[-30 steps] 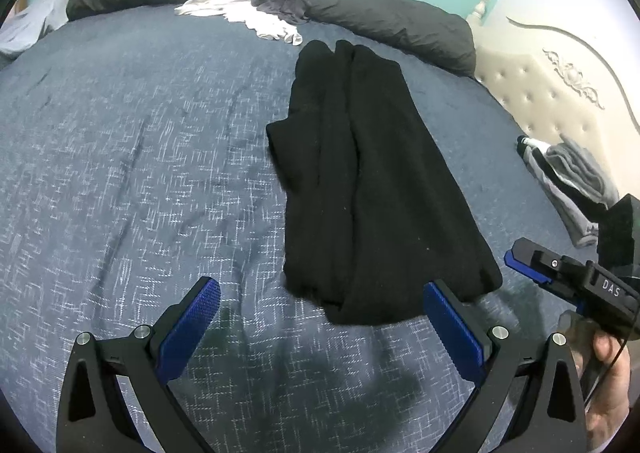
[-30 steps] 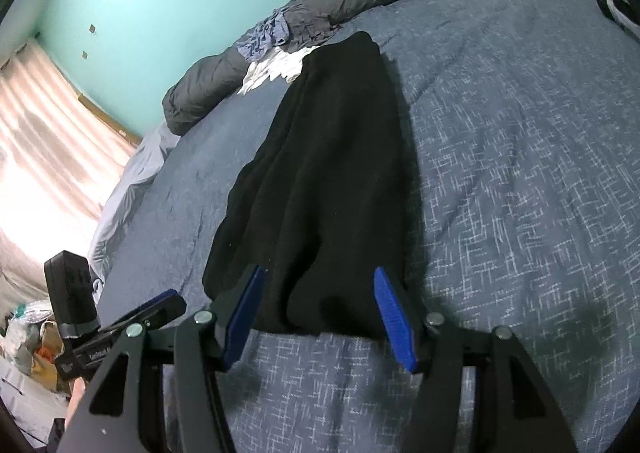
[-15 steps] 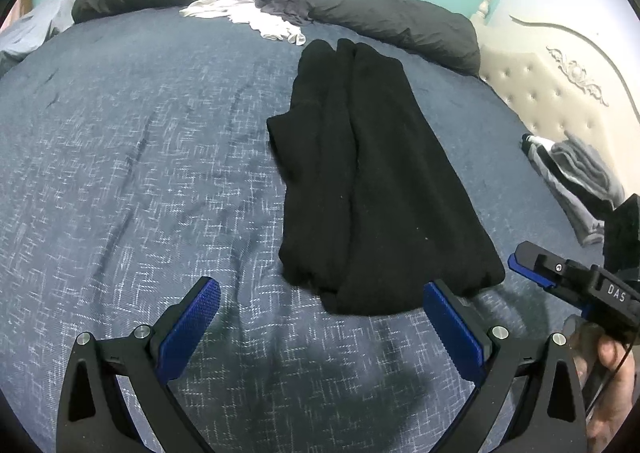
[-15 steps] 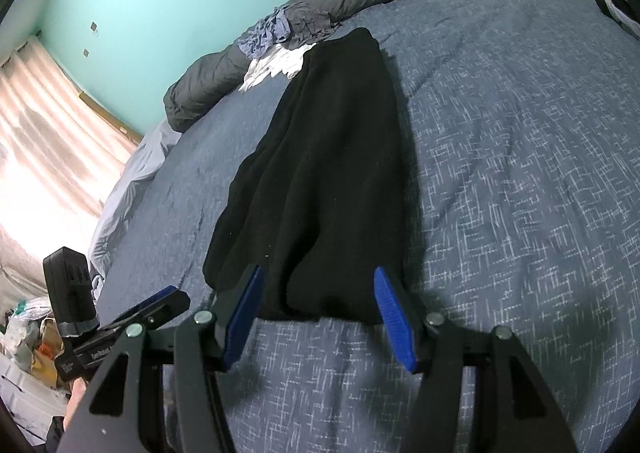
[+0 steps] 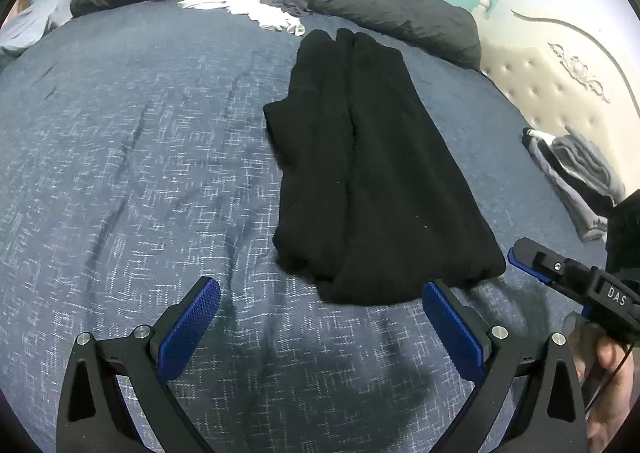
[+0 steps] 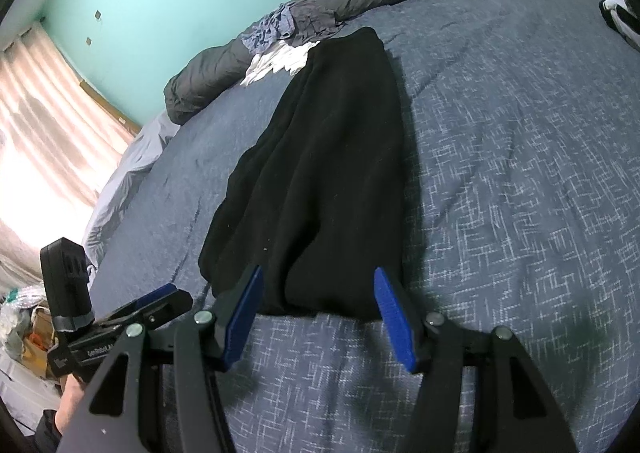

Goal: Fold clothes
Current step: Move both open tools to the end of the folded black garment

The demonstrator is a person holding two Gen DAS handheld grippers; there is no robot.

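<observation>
**Entry: black garment, folded lengthwise, awaiting cross-fold**

Item: black garment [image 5: 372, 181], laid on the blue bedspread [image 5: 140, 173] as a long narrow strip, near hem towards the claws, far end close to the white clothes [image 5: 256, 9] and the grey duvet roll [image 5: 384, 9] at the far side of the bed. A narrower layer is seen along its left side, slightly uneven at the near edge.

Left claw [image 5: 320, 323]: jaws spread wide, nothing held; hung above the bedspread just short of the near hem.

Right claw [image 6: 318, 313]: jaws apart, nothing pinched; the right near corner of the hem is framed between its blue pads [image 6: 394, 319], whether touched cannot be told.

Other stock: grey and black clothing [image 5: 576, 169] lies at the right, by the headboard [image 5: 560, 93], well apart.

Step judged in hand: taking the near hem for a fold towards the far end.

Handling notes: each near corner should be gripped through all layers, so the left-side layer is not left behind. Both corners should be lifted together, level, and carried far enough for edges to meet. The fabric appears soft and limp; sagging in the middle is to be expected, and the bedspread beneath should not be caught.
</observation>
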